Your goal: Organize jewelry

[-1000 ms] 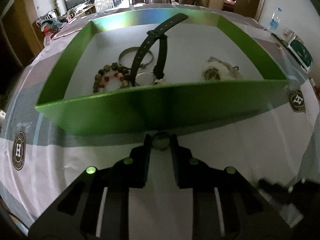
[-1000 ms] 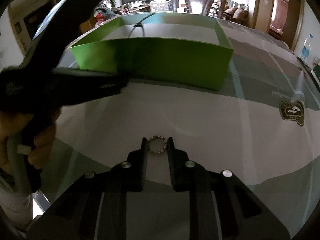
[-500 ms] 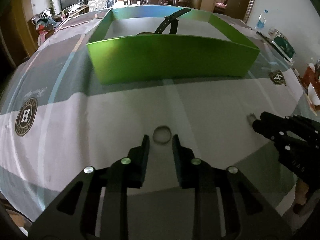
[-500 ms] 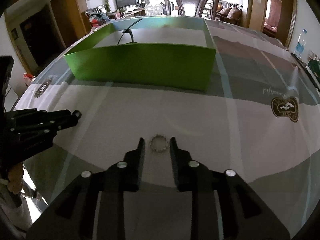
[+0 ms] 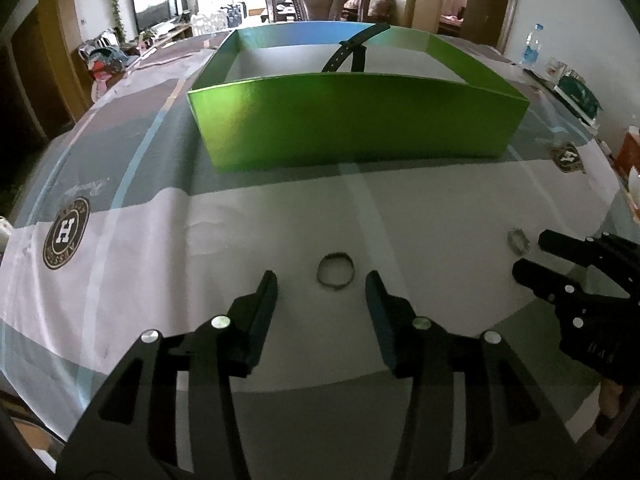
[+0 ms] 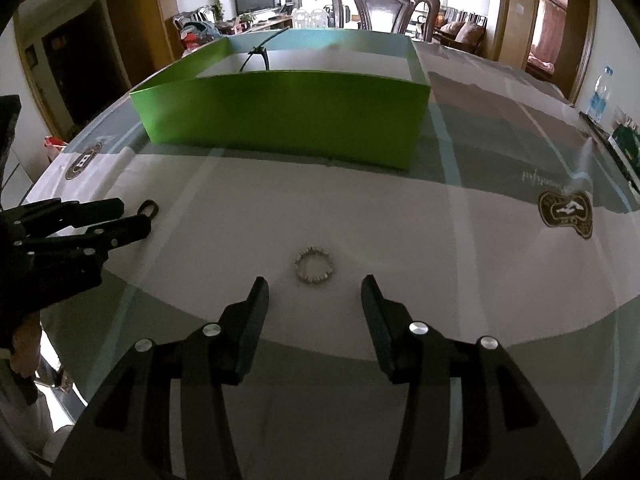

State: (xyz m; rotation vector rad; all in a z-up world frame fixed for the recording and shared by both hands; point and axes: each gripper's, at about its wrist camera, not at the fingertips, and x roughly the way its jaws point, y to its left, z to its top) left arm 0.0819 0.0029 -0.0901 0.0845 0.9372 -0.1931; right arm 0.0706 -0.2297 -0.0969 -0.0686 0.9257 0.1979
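Rings lie on the tablecloth (image 5: 248, 240) just ahead of my fingertips: a plain ring (image 5: 335, 271) before my left gripper (image 5: 321, 286), a beaded ring (image 6: 315, 266) before my right gripper (image 6: 315, 289), both jaws opening, touching neither. Farther off, the green box (image 5: 352, 120) holds a black strap (image 5: 347, 51).

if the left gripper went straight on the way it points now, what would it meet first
Most likely the plain ring, lying on the tablecloth just ahead of the left gripper, whose jaws are opening with nothing between them. Past it stands the green box. Depth is uncertain.
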